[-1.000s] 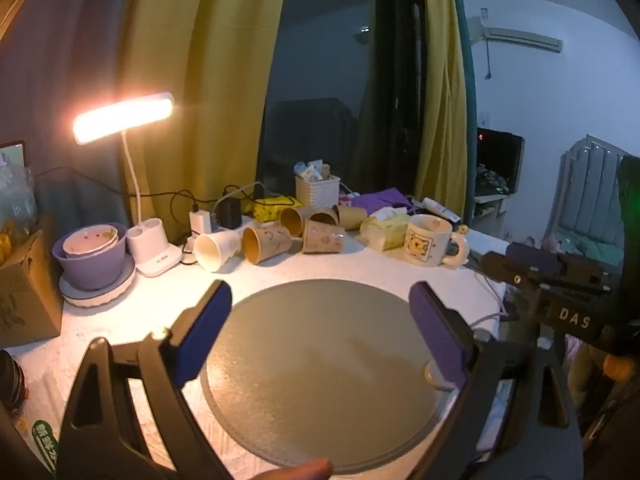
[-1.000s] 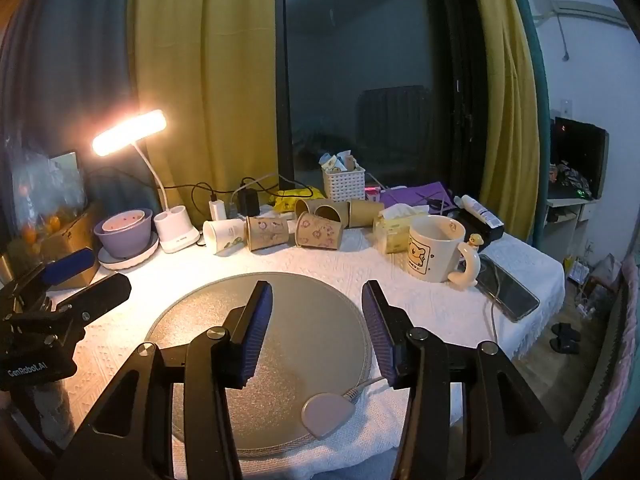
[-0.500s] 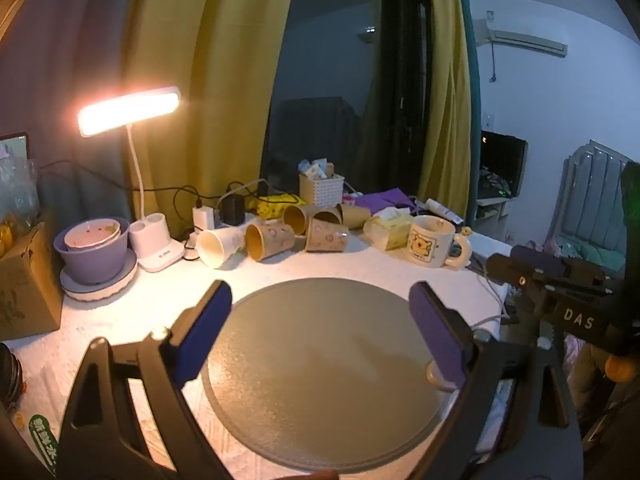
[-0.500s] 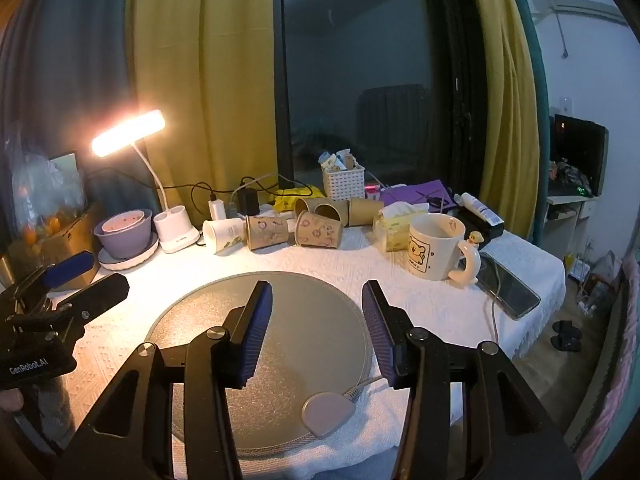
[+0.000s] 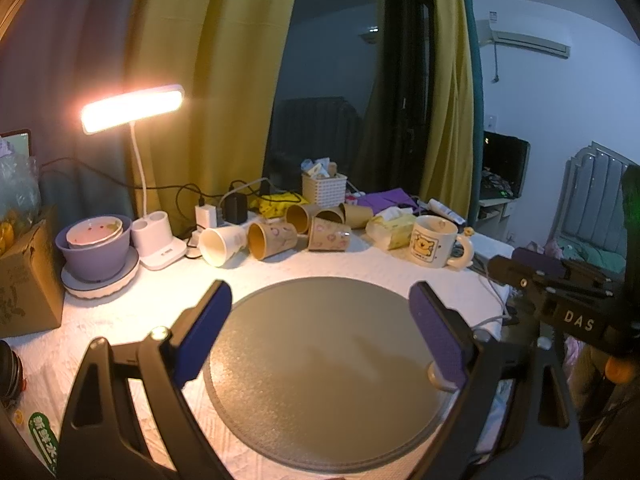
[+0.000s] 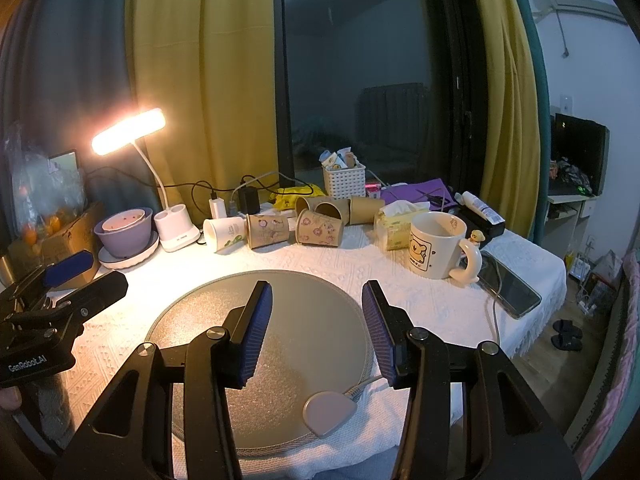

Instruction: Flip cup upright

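Jaws apart above round grey mat (image 5: pixel 320 360) on white tablecloth (image 6: pixel 400 276)

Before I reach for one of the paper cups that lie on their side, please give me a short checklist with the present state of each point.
1. Left gripper open, nothing held: ok.
2. Right gripper open, nothing held: ok.
3. Paper cups on their sides: white cup, brown cup: ok.
4. Round mat bare for placing: ok.
5. Mug stands apart from the cups: ok.
6. Cups empty inside: cannot tell.
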